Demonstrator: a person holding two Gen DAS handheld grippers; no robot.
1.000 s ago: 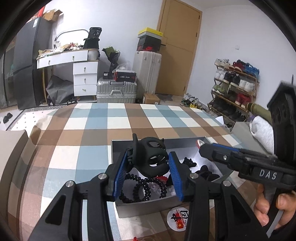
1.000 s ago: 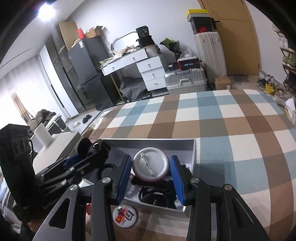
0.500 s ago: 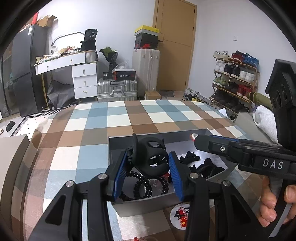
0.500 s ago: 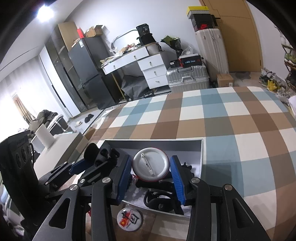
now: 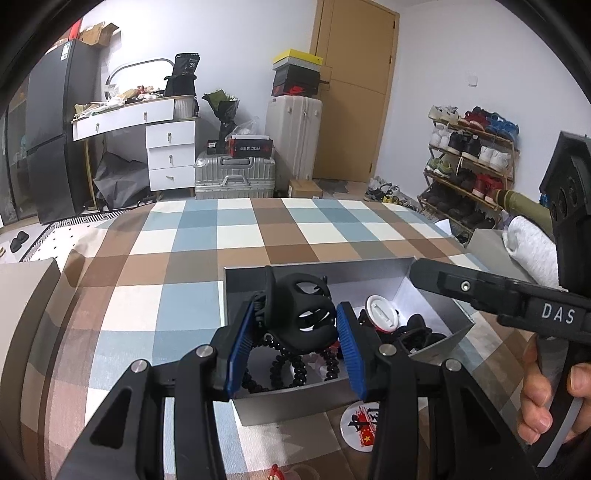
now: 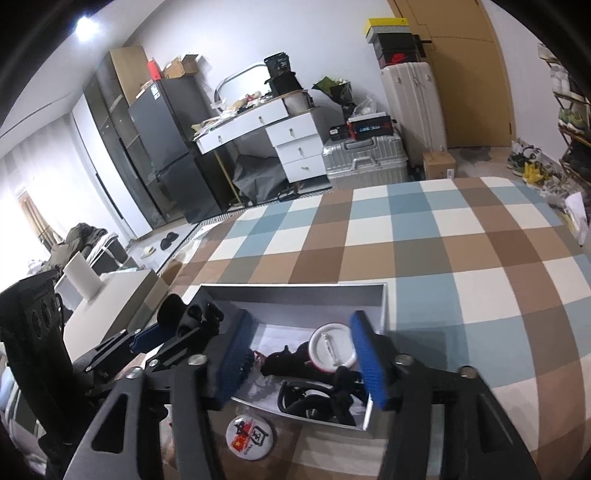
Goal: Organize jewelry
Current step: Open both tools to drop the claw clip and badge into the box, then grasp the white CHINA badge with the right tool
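badge (image 6: 332,350) dropped in box (image 6: 295,291), right hand-held gripper (image 6: 301,360) spread (left (image 5: 291,349) clamping claw clip (image 5: 300,317))

- We see even, soft indoor light in both views; the white back wall (image 5: 236,48) is bright without harsh shadows.
- In the right wrist view a round ceiling lamp (image 6: 85,25) flares white, and the pale curtained window area (image 6: 22,177) at far left is overexposed.
- Fisheye bending curves the blue, brown and white checked cloth (image 6: 461,236); black vignette fills the corners.
- The near blue-padded gripper fingers (image 6: 232,358) look slightly soft.
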